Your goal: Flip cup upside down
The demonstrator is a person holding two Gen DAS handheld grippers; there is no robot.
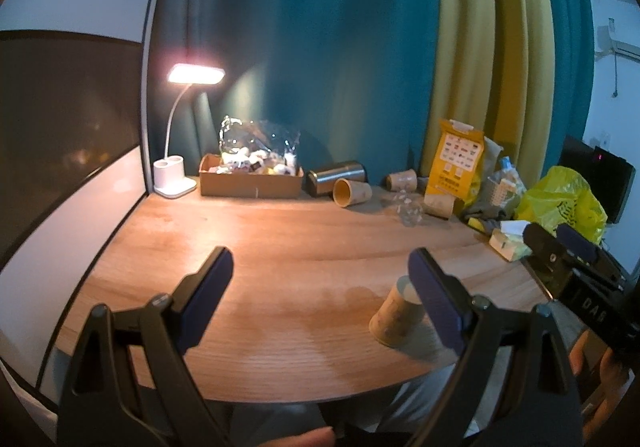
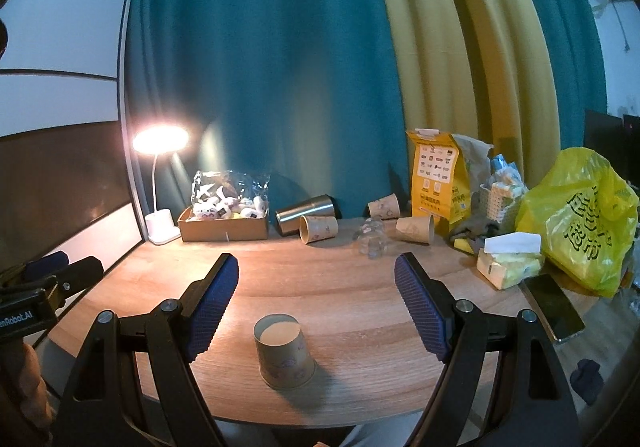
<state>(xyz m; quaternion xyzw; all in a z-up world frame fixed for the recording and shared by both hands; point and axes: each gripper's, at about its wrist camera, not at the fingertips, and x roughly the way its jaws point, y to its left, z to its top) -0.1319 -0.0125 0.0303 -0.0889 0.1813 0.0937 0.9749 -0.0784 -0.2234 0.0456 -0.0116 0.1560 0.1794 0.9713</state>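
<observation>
A brown paper cup [image 2: 285, 355] stands upside down, base up, near the front edge of the wooden table [image 2: 340, 299]. It also shows in the left wrist view [image 1: 394, 317], partly behind the left gripper's right finger. My right gripper [image 2: 316, 299] is open and empty, with the cup between and just below its fingers. My left gripper [image 1: 320, 287] is open and empty, to the left of the cup. The right gripper [image 1: 560, 243] appears at the right edge of the left wrist view.
At the back stand a lit desk lamp [image 2: 160, 207], a cardboard box of small items [image 2: 224, 223], a steel tumbler on its side [image 2: 306, 213], three paper cups on their sides, crumpled clear plastic [image 2: 372, 239], a yellow pouch [image 2: 436, 183], tissues [image 2: 508, 259], a phone [image 2: 554, 307] and a yellow bag [image 2: 580, 219].
</observation>
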